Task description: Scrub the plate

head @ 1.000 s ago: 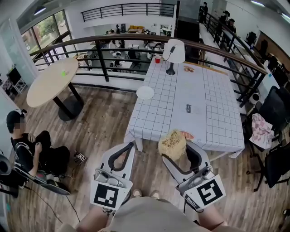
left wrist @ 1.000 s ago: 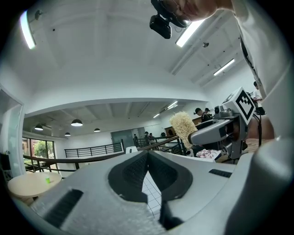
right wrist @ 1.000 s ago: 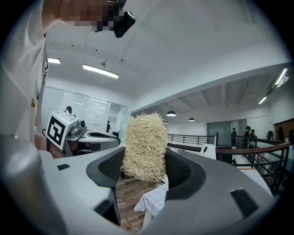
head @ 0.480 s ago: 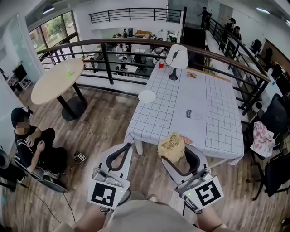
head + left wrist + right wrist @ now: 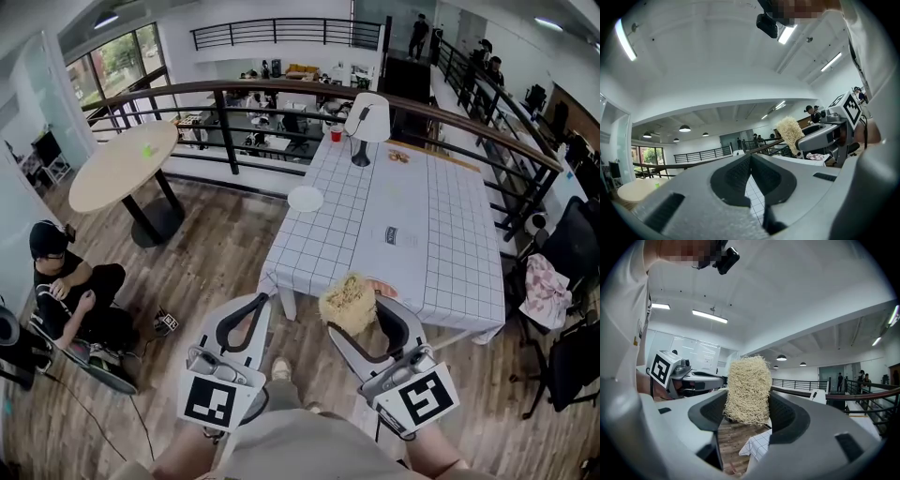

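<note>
A white plate [image 5: 305, 199] lies at the left edge of the table [image 5: 441, 234] with the grid cloth, far ahead of both grippers. My right gripper [image 5: 364, 314] is held low in front of me, short of the table's near edge. It is shut on a tan fibrous scrubber [image 5: 349, 302] that stands up between the jaws [image 5: 749, 390]. My left gripper [image 5: 260, 300] hangs beside it over the wooden floor, shut with nothing in it [image 5: 750, 161]. The left gripper view also catches the scrubber [image 5: 790, 133] in the right gripper.
A white lamp [image 5: 367, 117] and a red cup [image 5: 335, 134] stand at the table's far end. A round table [image 5: 122, 166] is at the left, with a person [image 5: 66, 291] sitting on the floor near it. Chairs [image 5: 572, 244] line the right side; a railing [image 5: 225, 117] runs behind.
Both grippers have drifted a little to the left and nearer to me, the scrubber still held. A foot now shows on the floor between them.
</note>
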Available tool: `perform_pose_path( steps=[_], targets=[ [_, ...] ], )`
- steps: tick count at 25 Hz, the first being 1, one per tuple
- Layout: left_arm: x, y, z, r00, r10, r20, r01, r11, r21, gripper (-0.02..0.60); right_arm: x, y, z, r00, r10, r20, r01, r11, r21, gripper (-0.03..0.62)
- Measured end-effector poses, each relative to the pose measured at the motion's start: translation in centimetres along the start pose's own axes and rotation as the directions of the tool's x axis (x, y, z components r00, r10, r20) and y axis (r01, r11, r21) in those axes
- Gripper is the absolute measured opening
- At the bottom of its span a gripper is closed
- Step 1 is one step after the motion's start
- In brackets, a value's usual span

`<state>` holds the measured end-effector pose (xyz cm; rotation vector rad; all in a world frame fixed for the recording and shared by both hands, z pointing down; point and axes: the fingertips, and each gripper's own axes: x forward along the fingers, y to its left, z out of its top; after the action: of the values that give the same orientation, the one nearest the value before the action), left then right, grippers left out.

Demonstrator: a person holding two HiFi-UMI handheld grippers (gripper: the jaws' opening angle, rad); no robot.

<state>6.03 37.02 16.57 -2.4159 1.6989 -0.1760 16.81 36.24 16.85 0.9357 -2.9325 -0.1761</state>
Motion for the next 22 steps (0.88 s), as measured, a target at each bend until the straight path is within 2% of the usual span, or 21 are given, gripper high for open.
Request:
perform_pose_path(
  steps=[13,22],
  targets=[
    [0.9,1.1,-1.9,1.0,0.024,0.014,-0.024,1.0,0.01,0.012,1.8,-1.0,-1.6,1.0,0.001,0.0,-0.001,0.999,-0.039,0.264],
    [5.0,4.8,-3.9,1.0,0.009,-0.004,-0.009,1.0,-0.028,0.012,6.7,-3.3,-2.7,0.999,-0.001,-0.039,0.0,1.0,-0.029,0.264]
  ],
)
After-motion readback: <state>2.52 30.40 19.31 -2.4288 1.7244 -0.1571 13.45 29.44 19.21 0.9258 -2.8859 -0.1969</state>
